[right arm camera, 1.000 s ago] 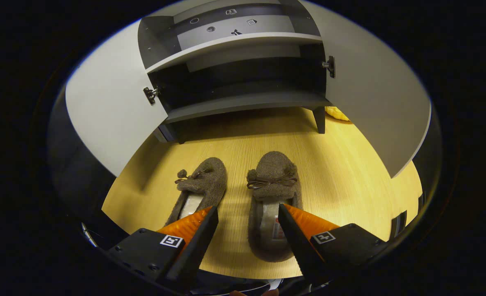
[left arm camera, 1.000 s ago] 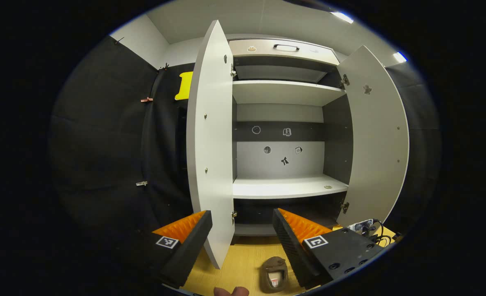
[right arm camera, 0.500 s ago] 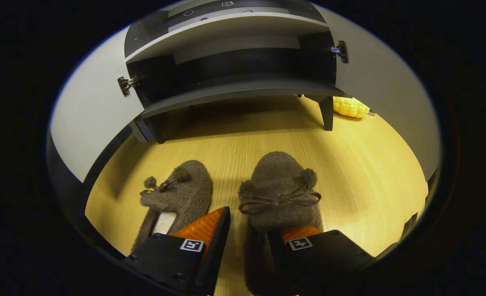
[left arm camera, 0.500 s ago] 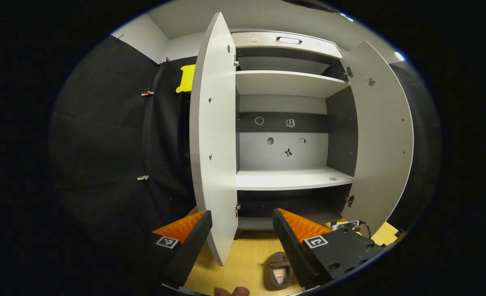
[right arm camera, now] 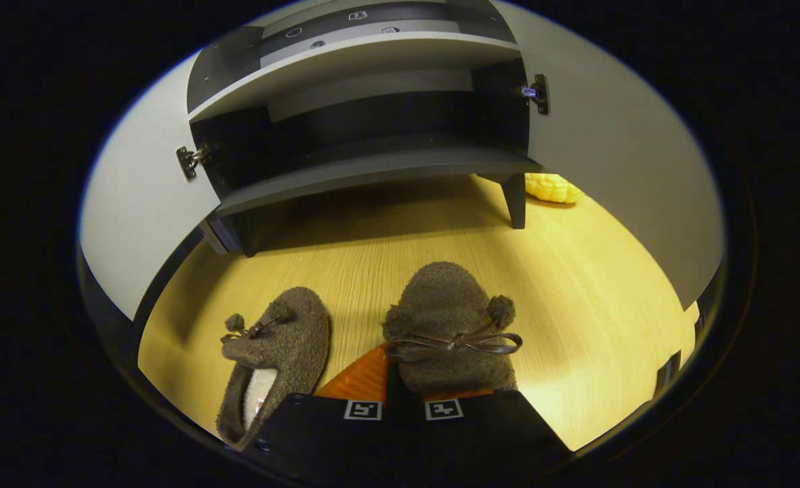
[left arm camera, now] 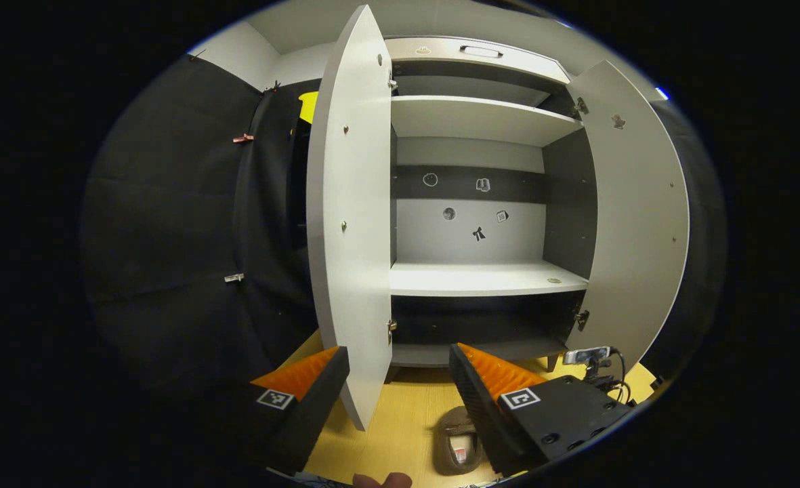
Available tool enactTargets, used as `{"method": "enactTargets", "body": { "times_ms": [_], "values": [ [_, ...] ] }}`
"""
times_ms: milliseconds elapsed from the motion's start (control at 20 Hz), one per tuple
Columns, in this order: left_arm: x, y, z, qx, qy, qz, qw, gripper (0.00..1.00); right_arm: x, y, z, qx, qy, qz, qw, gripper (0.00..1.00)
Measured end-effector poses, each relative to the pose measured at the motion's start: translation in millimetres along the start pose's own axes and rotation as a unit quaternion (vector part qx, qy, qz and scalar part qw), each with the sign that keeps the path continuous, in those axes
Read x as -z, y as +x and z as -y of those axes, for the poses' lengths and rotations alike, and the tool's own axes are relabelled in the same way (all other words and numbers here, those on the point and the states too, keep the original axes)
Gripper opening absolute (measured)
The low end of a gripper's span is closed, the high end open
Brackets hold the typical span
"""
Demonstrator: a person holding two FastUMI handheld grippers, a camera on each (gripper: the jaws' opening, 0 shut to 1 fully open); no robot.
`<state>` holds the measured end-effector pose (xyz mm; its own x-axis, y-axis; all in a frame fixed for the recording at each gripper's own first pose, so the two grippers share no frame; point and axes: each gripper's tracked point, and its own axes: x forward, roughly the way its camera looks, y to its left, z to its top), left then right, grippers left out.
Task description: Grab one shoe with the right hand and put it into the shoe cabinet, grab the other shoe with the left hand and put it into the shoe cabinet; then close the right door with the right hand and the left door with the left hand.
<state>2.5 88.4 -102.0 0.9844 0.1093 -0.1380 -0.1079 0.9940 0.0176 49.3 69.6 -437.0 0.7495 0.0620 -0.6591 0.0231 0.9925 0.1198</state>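
Note:
Two brown fuzzy slippers with bows lie on the wooden floor before the open shoe cabinet (right arm camera: 372, 169). My right gripper (right arm camera: 387, 381) is shut on the heel side of the right slipper (right arm camera: 448, 313), whose toe points toward the cabinet. The left slipper (right arm camera: 279, 346) rests free beside it. My left gripper (left arm camera: 396, 369) hangs open and holds nothing, facing the cabinet (left arm camera: 481, 278) by the edge of the left door (left arm camera: 349, 224). One slipper (left arm camera: 457, 444) shows on the floor between its fingers.
Both cabinet doors stand wide open, the right door (left arm camera: 637, 217) swung far out. The light shelves and the dark bottom shelf (left arm camera: 467, 352) hold no shoes. A yellow object (right arm camera: 552, 188) lies behind the cabinet leg. A small device with cables (left arm camera: 593, 358) sits low at the right.
My right gripper has dropped onto the right slipper and closed on it. The left gripper stayed open and shifted slightly, so the cabinet sits higher in its view.

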Motion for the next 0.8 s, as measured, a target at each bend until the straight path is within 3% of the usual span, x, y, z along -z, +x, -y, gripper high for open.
{"method": "enactTargets", "body": {
  "times_ms": [500, 800],
  "values": [
    [-25.2, 3.1, 14.9, 0.021, -0.002, 0.032, 0.999, 0.95, -115.4, -81.9, 1.9, -0.006, -0.003, 0.052, 0.999, 0.08],
    [-36.0, 1.9, 20.7, 0.032, 0.004, 0.046, 0.998, 0.95, -210.8, -122.1, -17.7, -0.028, -0.006, 0.104, 0.994, 0.08]
  ]
}}
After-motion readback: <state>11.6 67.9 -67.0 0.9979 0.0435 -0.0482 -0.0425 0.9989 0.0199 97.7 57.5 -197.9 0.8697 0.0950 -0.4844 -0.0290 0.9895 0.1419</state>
